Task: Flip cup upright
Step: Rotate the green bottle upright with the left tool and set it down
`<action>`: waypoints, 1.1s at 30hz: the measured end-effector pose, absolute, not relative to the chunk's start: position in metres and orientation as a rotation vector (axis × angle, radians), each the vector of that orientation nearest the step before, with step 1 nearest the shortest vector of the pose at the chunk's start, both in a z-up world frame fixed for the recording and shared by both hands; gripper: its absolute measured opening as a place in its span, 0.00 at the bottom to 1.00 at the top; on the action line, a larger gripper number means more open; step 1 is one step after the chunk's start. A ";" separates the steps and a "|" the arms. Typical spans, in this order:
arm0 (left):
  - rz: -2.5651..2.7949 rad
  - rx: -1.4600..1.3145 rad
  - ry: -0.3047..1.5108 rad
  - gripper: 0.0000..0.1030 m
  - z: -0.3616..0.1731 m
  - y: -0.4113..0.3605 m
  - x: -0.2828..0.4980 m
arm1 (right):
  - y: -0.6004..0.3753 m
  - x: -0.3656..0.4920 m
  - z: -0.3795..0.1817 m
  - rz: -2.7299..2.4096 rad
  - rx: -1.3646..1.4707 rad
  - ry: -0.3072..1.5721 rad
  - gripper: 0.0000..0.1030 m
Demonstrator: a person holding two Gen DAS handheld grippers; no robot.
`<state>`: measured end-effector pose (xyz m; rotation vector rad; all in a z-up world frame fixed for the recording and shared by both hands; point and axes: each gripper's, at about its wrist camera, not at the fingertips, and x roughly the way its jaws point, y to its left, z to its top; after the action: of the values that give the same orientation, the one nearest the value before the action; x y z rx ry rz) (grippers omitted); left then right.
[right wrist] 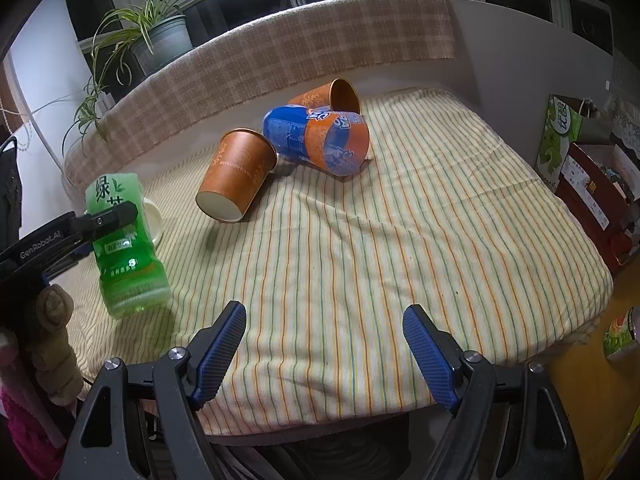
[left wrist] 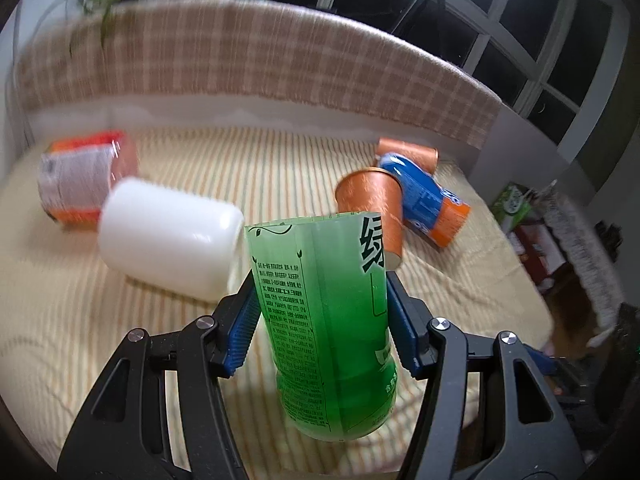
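- Left gripper (left wrist: 320,316): jaws clamped on the green cup (left wrist: 328,320), blue pads pressed to both of its sides. Cup stands nearly on end, wide open mouth up, narrower base resting on or just above the striped cloth (left wrist: 120,340); contact there unclear.
- From the right wrist view, green cup (right wrist: 124,248) sits at 9 o'clock, near the table's left edge, leaning slightly, the left gripper (right wrist: 100,220) across its upper half.
- Right gripper (right wrist: 324,344): jaws spread wide, nothing between them, hovering over the table's near edge at 6 o'clock.
- White mug (left wrist: 168,236) lies on its side at 10 o'clock of the green cup, just behind it.
- Orange paper cup (right wrist: 236,176) on its side, centre of table, base toward camera.
- Blue-and-orange cup (right wrist: 316,140) lying at 12 o'clock, touching a second orange cup (right wrist: 328,96) behind it.
- Orange-and-white container (left wrist: 80,184) far left, blurred.
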<state>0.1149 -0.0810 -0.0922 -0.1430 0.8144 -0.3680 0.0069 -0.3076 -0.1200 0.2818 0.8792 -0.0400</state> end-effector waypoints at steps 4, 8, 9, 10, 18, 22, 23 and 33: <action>-0.348 -0.100 0.772 0.58 -0.094 -0.087 0.117 | -0.307 0.006 -0.121 -0.041 0.288 0.879 0.80; -0.329 -0.073 0.735 0.58 -0.096 -0.091 0.119 | -0.308 0.006 -0.121 -0.043 0.287 0.880 0.80; -0.325 -0.068 0.724 0.58 -0.097 -0.092 0.119 | -0.308 0.006 -0.121 -0.043 0.287 0.880 0.80; -0.323 -0.063 0.715 0.58 -0.097 -0.093 0.119 | -0.309 0.006 -0.121 -0.043 0.287 0.881 0.80; -0.326 -0.032 0.660 0.58 -0.101 -0.096 0.119 | -0.309 0.006 -0.123 -0.044 0.291 0.888 0.80; -0.330 -0.030 0.650 0.58 -0.103 -0.096 0.117 | -0.309 0.006 -0.124 -0.046 0.292 0.886 0.80; -0.330 -0.029 0.648 0.58 -0.103 -0.096 0.116 | -0.309 0.005 -0.123 -0.046 0.292 0.886 0.80; -0.367 -0.035 0.656 0.58 -0.101 -0.091 0.101 | -0.307 0.005 -0.120 -0.039 0.290 0.879 0.80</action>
<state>0.1012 -0.0907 -0.1005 -0.0350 0.6565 -0.3672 0.0052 -0.3074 -0.1196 0.2900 0.8789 -0.0387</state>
